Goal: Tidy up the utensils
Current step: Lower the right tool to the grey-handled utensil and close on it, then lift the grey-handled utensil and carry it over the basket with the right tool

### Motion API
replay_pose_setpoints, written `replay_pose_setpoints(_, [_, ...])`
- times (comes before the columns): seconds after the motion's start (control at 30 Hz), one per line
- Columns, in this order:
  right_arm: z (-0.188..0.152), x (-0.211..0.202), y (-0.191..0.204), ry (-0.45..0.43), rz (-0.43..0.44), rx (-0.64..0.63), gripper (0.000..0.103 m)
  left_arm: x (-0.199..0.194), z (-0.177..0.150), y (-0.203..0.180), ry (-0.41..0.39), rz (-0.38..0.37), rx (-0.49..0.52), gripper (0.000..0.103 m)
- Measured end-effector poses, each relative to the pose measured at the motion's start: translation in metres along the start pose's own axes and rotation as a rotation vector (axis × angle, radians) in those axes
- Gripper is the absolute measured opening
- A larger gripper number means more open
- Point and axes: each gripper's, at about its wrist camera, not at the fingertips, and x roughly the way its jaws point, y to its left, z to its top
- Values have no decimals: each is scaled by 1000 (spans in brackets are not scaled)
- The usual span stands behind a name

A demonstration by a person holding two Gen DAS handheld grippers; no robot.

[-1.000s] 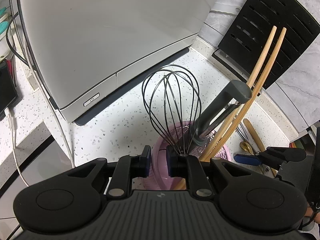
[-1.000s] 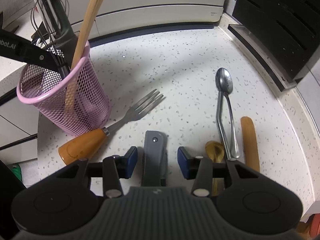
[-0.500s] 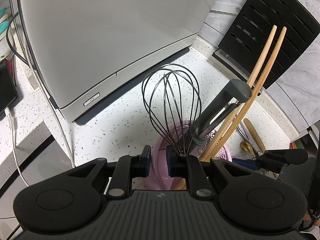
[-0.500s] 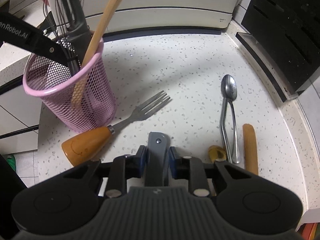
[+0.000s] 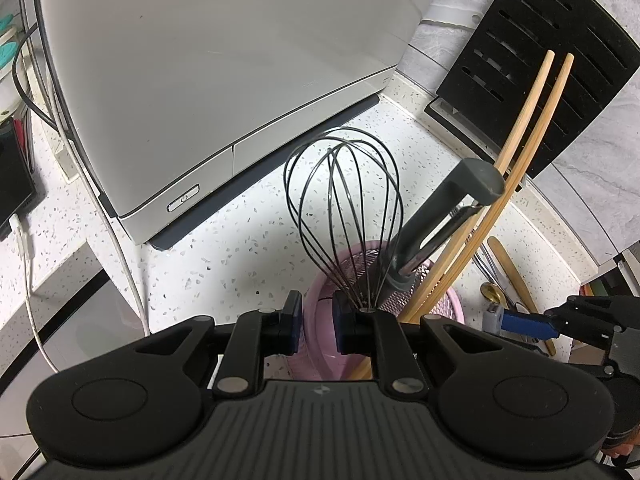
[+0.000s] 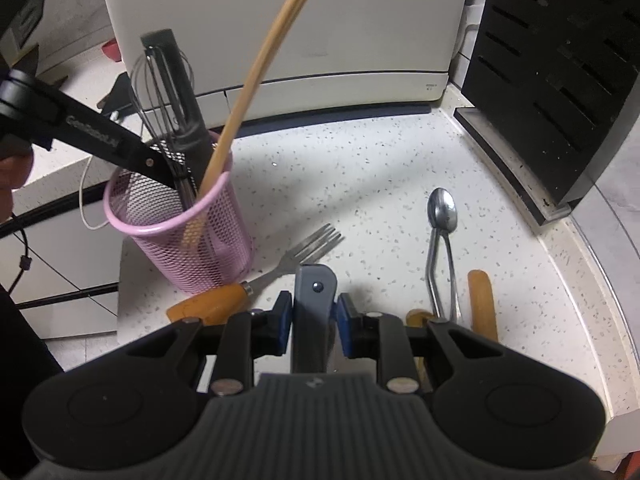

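Clamped now on a flat grey handle (image 6: 314,292) with the right gripper (image 6: 310,322), low centre of the frame; spread wide around it a second ago.

Means one more piece in hand, probably bound for the pink mesh holder (image 6: 192,248) at left, already bristling with wire whisk (image 5: 344,208) and bamboo chopsticks (image 6: 256,76). Leaves wooden-handled fork (image 6: 296,256) and glossy steel spoon (image 6: 442,208) flat on speckled counter (image 6: 360,184). Astride the holder's rim with the left gripper (image 5: 316,328), narrowly parted; cannot tell whether pinching.

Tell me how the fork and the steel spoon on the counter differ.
The fork has an orange wooden handle; the spoon is all metal. The fork lies beside the pink basket, its handle at the base; the spoon lies well apart, to the right. The fork lies diagonally; the spoon points almost straight ahead. Both lie flat on the counter, ungripped.
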Motion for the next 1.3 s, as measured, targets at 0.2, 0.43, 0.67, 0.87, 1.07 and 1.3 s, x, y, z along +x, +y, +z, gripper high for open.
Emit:
replay_pose_setpoints(0.2, [-1, -10, 3, -24, 14, -1, 21, 0, 0, 0, 0, 2, 1, 17])
replay_pose_setpoints(0.43, [5, -29, 8, -62, 25, -11, 21, 0, -1, 0, 0, 2, 4, 17])
replay_pose_setpoints(0.67, [25, -57, 17, -130, 39, -37, 21, 0, -1, 0, 1, 2, 6, 17])
replay_pose_setpoints(0.87, [52, -86, 26, -217, 57, -65, 21, 0, -1, 0, 3, -2, 4, 17])
replay_pose_setpoints(1.07, [71, -96, 39, -259, 80, -91, 21, 0, -1, -1, 5, -1, 9, 17])
replay_pose_setpoints(1.3, [78, -85, 54, -244, 111, -115, 21, 0, -1, 0, 7, -7, 7, 17])
